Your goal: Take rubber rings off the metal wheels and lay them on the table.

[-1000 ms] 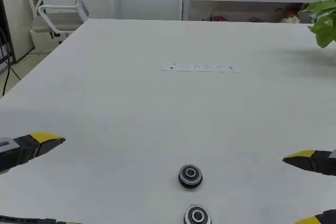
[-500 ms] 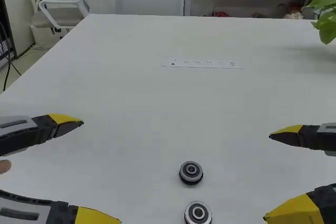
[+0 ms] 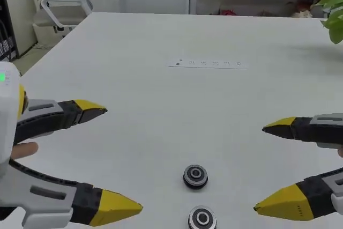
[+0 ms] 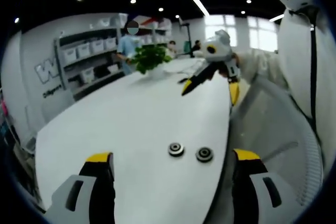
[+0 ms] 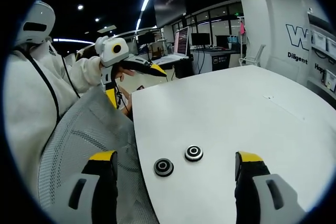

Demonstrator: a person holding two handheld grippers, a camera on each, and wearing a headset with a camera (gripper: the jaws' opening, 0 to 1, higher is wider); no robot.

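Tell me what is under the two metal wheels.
The far wheel and near wheel rest on the white table; the patch beneath each is covered by the wheel itself.

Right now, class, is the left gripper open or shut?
Open. The left gripper holds its yellow-tipped jaws wide apart, gripping nothing; in the left gripper view both metal wheels lie on the table between them.

Left hand-held gripper (image 3: 124,159): grey-white body, black jaws with grey inset plates, pointed yellow tips. Right hand-held gripper (image 3: 258,167): same black jaws, yellow tips, grey plates. Person wears white jacket (image 5: 23,114), long white sleeve (image 5: 84,74), white headset (image 5: 35,22) with dark slot. Thin black cable (image 4: 313,66) down the front.
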